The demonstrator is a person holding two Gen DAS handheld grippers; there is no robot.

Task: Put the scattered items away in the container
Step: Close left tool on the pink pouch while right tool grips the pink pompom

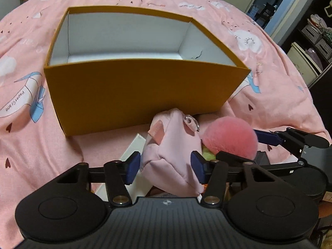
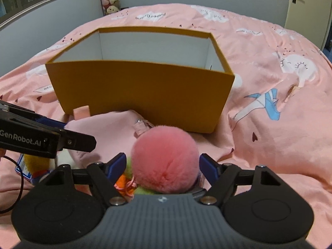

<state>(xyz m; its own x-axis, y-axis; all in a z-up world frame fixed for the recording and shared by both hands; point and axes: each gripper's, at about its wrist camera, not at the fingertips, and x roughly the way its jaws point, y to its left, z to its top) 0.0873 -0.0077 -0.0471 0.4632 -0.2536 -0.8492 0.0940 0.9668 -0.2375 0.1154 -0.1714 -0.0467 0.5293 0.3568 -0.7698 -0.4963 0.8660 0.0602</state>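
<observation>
An open orange box (image 1: 132,95) with a white inside stands on the pink bedspread; it also shows in the right wrist view (image 2: 143,95). My left gripper (image 1: 166,167) is shut on a pale pink fabric pouch (image 1: 170,155), just in front of the box. The pouch also shows in the right wrist view (image 2: 105,132). My right gripper (image 2: 162,167) is shut on a fluffy pink pompom (image 2: 165,159), beside the pouch; the pompom also shows in the left wrist view (image 1: 230,138).
A white flat box (image 1: 132,147) lies under the pouch. Orange and green plush bits (image 2: 124,183) and a blue-edged packet (image 2: 22,169) lie below my grippers. The pink bedspread (image 2: 280,141) spreads around. Shelves (image 1: 311,41) stand beyond the bed's right edge.
</observation>
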